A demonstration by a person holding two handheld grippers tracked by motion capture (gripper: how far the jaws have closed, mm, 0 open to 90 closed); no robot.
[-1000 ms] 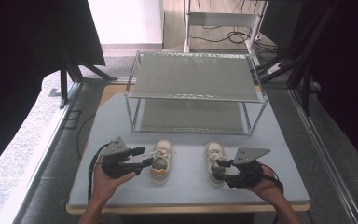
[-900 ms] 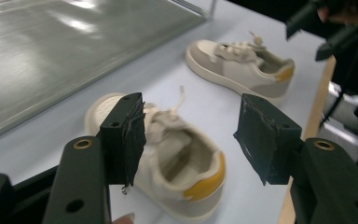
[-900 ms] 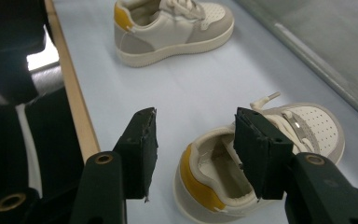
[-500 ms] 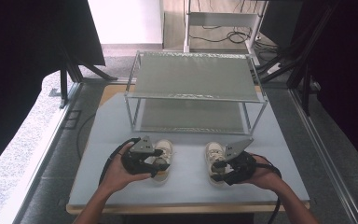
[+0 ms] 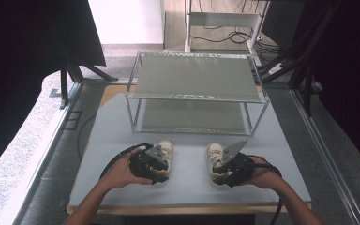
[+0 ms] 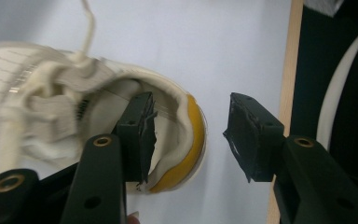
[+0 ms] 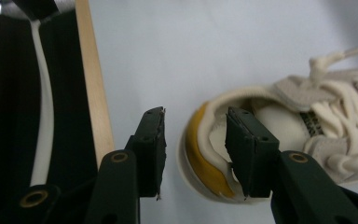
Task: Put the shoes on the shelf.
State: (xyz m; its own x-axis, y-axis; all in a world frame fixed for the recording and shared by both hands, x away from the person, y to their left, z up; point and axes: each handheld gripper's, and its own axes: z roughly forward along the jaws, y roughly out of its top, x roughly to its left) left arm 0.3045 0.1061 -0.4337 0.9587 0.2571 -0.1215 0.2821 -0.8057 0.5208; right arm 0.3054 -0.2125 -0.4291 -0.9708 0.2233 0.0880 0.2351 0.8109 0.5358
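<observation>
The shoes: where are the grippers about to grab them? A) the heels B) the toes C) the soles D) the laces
A: each gripper has one jaw inside a shoe's opening and one behind its heel: left gripper at the left shoe, right gripper at the right shoe.

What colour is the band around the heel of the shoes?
Yellow, on an off-white shoe; the heel band shows best in the left gripper view.

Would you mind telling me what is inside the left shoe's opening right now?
One jaw of the left tongs sits inside the left shoe, the other outside its yellow-trimmed heel, with a gap. That jaw and the collar hide the insole.
</observation>
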